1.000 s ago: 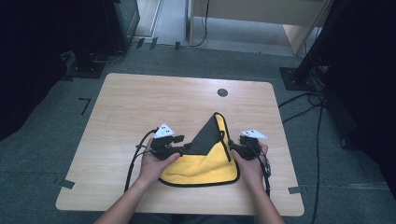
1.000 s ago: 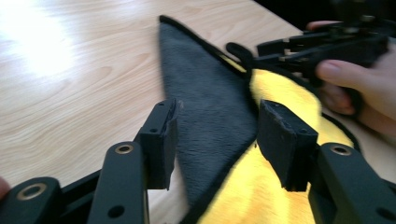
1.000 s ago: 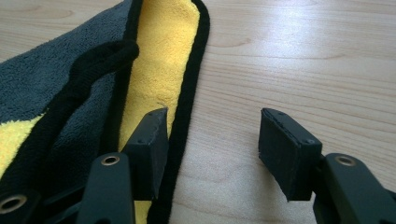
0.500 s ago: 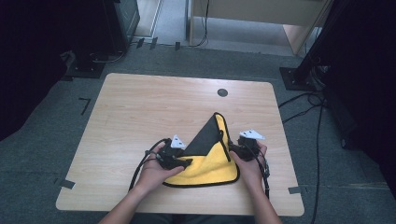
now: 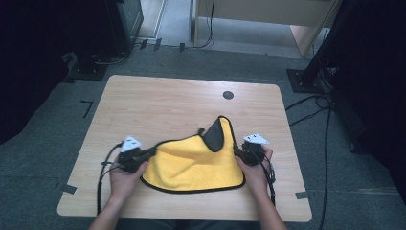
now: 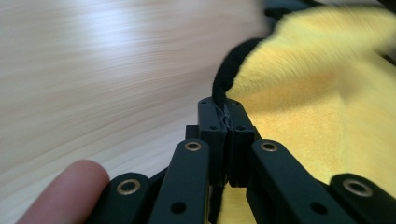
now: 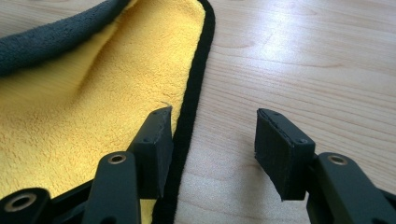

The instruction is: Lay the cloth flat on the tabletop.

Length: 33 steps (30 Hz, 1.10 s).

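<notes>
Since earlier frame, left hand-held gripper (image 6: 223, 122) closed on cloth (image 5: 196, 160) hem, dragged it toward tabletop (image 5: 158, 103) left edge, unfolding cloth. Right hand-held gripper (image 7: 210, 140) open, astride right hem.

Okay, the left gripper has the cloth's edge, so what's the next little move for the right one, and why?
Probably close the right gripper on the black trim of the yellow cloth. Its jaws stand open with that edge just beside one jaw, gripping nothing, while the left gripper is shut on the opposite edge. With both edges held, the cloth could be spread flat.

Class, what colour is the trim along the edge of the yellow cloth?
Black; the trim on the cloth shows best in the right gripper view.
</notes>
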{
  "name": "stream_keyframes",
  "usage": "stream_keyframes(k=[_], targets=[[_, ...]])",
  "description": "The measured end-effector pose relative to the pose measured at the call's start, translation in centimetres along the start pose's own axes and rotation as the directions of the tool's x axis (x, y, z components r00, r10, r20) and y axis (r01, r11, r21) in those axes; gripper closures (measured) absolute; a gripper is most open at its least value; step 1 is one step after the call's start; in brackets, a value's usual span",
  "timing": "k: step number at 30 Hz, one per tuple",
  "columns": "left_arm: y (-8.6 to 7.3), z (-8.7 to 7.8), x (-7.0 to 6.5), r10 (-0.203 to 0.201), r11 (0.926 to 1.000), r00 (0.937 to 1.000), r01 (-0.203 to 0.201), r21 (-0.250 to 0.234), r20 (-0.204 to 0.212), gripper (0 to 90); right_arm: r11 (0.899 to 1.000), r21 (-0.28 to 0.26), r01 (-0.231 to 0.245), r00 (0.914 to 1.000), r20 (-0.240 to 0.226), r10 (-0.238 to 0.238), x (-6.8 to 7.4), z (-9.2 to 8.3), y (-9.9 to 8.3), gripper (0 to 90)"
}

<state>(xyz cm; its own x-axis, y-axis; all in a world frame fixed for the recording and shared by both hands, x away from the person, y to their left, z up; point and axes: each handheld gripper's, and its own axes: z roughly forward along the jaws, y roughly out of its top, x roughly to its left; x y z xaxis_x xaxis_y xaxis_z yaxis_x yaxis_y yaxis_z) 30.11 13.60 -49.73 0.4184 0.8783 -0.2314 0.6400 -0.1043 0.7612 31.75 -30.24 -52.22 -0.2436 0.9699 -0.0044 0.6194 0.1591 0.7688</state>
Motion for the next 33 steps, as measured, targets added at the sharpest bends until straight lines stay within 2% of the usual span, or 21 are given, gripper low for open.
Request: stream_keyframes(k=[1, 3, 5, 7, 9, 10, 12, 14, 16, 17, 19, 21, 22, 24, 26, 27, 29, 33], targets=[[-0.3, -0.2, 1.2, -0.049, 0.9988, 0.9982, 0.049, 0.003, -0.036, 86.1, 1.0, -0.001, 0.006, 1.0, 0.004, -0.006, 0.0, 0.0, 0.0, 46.8], [-0.6, -0.7, 2.4, -0.113, 0.9936, 0.9893, 0.112, -0.017, -0.093, 73.5, 1.0, -0.004, 0.006, 0.9999, 0.014, -0.006, 0.2, 0.0, 0.0, 46.7], [-0.5, -1.2, 2.7, -0.111, 0.993, 0.9886, 0.107, -0.052, -0.102, 69.1, 1.0, -0.002, 0.003, 0.9998, 0.02, -0.003, 0.3, 0.0, 0.0, 46.0], [-0.2, -1.3, 2.3, -0.079, 0.9952, 0.9889, 0.071, -0.067, -0.126, 62.7, 1.0, -0.002, -0.003, 0.9997, 0.023, 0.003, 0.2, 0.0, 0.0, 44.1], [-0.1, -1.1, 1.8, -0.052, 0.997, 0.9936, 0.046, -0.062, -0.1, 59.2, 1.0, -0.001, -0.025, 0.9996, 0.015, 0.025, 0.0, -0.2, -0.1, 41.4], [-0.1, -0.8, 1.4, -0.023, 0.9992, 0.9966, 0.021, -0.035, -0.079, 56.8, 0.999, -0.006, -0.033, 0.9994, 0.009, 0.033, 0.0, -0.4, -0.2, 40.3], [-0.2, -0.1, 0.7, 0.03, 0.9995, 0.997, -0.03, 0.014, -0.071, 53.0, 0.999, -0.018, -0.036, 0.9988, -0.033, 0.035, 0.4, -1.1, -0.4, 36.5], [-0.5, 0.2, 0.0, 0.078, 0.9963, 0.9931, -0.075, 0.043, -0.087, 52.2, 1.0, 0.004, -0.002, 0.9972, -0.074, 0.002, 1.2, -1.6, -0.5, 28.8], [-0.7, 0.3, -0.6, 0.111, 0.9912, 0.9907, -0.105, 0.08, -0.078, 49.5, 0.998, 0.023, 0.063, 0.995, -0.08, -0.061, 2.2, -2.2, -0.9, 22.5], [-0.7, 0.2, -0.8, 0.125, 0.9886, 0.9886, -0.118, 0.094, -0.083, 47.7, 0.995, 0.041, 0.086, 0.9939, -0.073, -0.083, 2.6, -2.4, -1.1, 20.7], [-1.0, 0.1, -1.5, 0.166, 0.9799, 0.9794, -0.151, 0.13, -0.114, 41.4, 0.992, 0.059, 0.109, 0.9926, -0.059, -0.106, 2.9, -2.8, -1.7, 18.6], [-1.7, -0.1, -1.9, 0.233, 0.9625, 0.9597, -0.205, 0.177, -0.156, 36.1, 0.994, 0.061, 0.096, 0.9938, -0.062, -0.092, 2.6, -3.4, -2.3, 18.5], [-2.0, -0.1, -2.0, 0.25, 0.9576, 0.9548, -0.219, 0.187, -0.161, 35.4, 0.995, 0.068, 0.078, 0.9951, -0.066, -0.074, 2.2, -3.7, -2.6, 18.5], [-2.3, -0.5, -1.8, 0.233, 0.9617, 0.9614, -0.206, 0.181, -0.146, 36.4, 0.996, 0.066, 0.06, 0.9956, -0.076, -0.055, 1.8, -4.0, -3.0, 18.5], [-2.6, -0.9, -1.5, 0.201, 0.9666, 0.9714, -0.176, 0.186, -0.126, 37.4, 0.997, 0.069, 0.041, 0.9962, -0.079, -0.036, 1.5, -4.4, -3.5, 18.5], [-2.7, -1.1, -1.6, 0.198, 0.9667, 0.9727, -0.174, 0.188, -0.12, 38.1, 0.997, 0.073, 0.031, 0.9965, -0.08, -0.026, 1.5, -4.6, -3.6, 18.5], [-3.2, -1.7, -2.1, 0.213, 0.9611, 0.9714, -0.188, 0.202, -0.106, 38.7, 0.996, 0.086, 0.028, 0.9964, -0.082, -0.021, 1.4, -5.2, -4.0, 18.5], [-4.6, -2.9, -3.3, 0.237, 0.9547, 0.9687, -0.218, 0.202, -0.074, 38.7, 0.995, 0.099, 0.03, 0.9967, -0.078, -0.022, 1.3, -6.9, -5.3, 18.6]])
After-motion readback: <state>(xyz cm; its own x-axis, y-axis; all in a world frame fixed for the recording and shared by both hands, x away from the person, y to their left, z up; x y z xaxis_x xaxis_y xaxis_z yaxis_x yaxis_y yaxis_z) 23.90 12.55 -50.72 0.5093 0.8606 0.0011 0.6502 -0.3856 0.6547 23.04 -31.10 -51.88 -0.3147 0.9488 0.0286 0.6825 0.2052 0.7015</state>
